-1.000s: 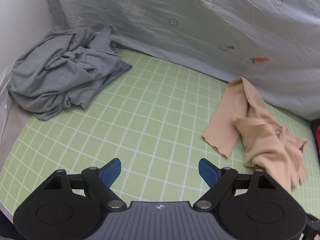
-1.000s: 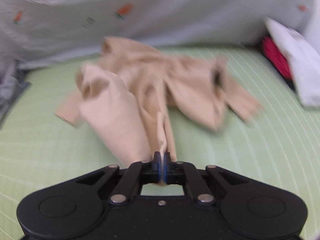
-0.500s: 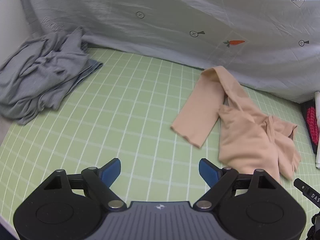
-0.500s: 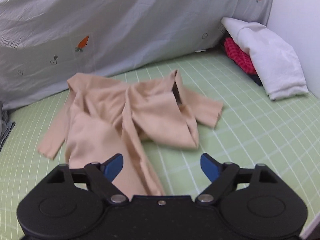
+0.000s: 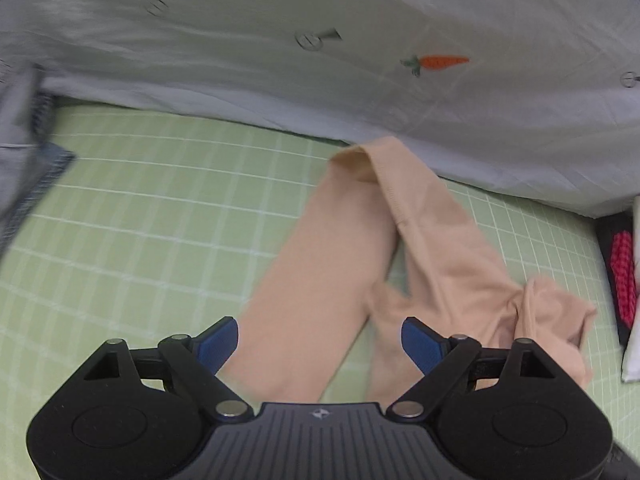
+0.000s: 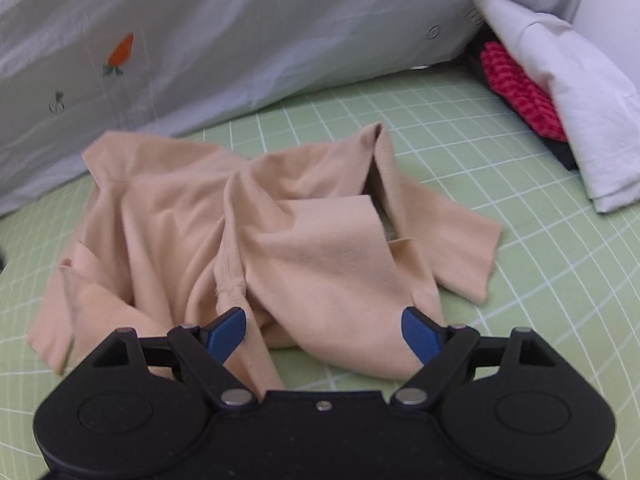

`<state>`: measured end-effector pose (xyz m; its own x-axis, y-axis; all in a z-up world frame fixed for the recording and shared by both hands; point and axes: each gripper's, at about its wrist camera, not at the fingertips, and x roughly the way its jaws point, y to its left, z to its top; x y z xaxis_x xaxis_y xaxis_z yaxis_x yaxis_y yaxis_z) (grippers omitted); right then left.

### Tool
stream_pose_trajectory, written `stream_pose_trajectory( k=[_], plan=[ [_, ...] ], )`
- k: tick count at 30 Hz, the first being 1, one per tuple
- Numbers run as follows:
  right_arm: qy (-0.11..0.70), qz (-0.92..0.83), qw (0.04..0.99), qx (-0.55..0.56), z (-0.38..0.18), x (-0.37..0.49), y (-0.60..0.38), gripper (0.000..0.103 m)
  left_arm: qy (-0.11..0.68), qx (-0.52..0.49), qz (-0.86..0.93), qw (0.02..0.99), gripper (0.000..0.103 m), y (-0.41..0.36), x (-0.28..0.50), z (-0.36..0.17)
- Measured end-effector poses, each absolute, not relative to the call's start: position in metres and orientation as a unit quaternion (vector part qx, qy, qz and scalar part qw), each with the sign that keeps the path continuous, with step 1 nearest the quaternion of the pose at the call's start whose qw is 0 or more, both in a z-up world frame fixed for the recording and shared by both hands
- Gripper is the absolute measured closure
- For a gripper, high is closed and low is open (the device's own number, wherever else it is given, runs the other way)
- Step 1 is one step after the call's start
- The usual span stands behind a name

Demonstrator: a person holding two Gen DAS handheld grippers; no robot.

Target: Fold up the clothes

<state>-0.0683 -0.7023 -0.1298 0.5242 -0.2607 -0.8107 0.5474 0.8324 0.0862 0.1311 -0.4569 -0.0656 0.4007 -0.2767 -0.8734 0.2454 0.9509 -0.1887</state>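
My left tongs (image 5: 320,334) and right tongs (image 6: 322,330) gaped wide, empty. The beige top (image 6: 248,232) lay rumpled mid-mat (image 6: 540,280), toward its back edge; thin, limp knit, best pinched at a sleeve cuff (image 6: 478,264).

Readable text: none in either view.
Pale grey printed bedsheet (image 5: 360,40): only orange carrot pictures (image 5: 438,62) and small round symbols, no legible words.
Black left gripper body (image 5: 320,440): small emblem, too small to read.
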Motion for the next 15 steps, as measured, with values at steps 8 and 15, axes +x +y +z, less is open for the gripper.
stream_pose_trajectory(
  k=[8,15],
  plan=[
    [0.448,-0.233,0.847,0.165,-0.140,-0.064,-0.699,0.017,0.575,-0.063,-0.184,0.795,0.032,-0.487,0.152,-0.104],
    [0.454,-0.234,0.845,0.160,-0.141,-0.066,-0.694,0.017,0.565,-0.083,-0.175,0.802,0.099,-0.453,0.128,-0.090]
  ],
)
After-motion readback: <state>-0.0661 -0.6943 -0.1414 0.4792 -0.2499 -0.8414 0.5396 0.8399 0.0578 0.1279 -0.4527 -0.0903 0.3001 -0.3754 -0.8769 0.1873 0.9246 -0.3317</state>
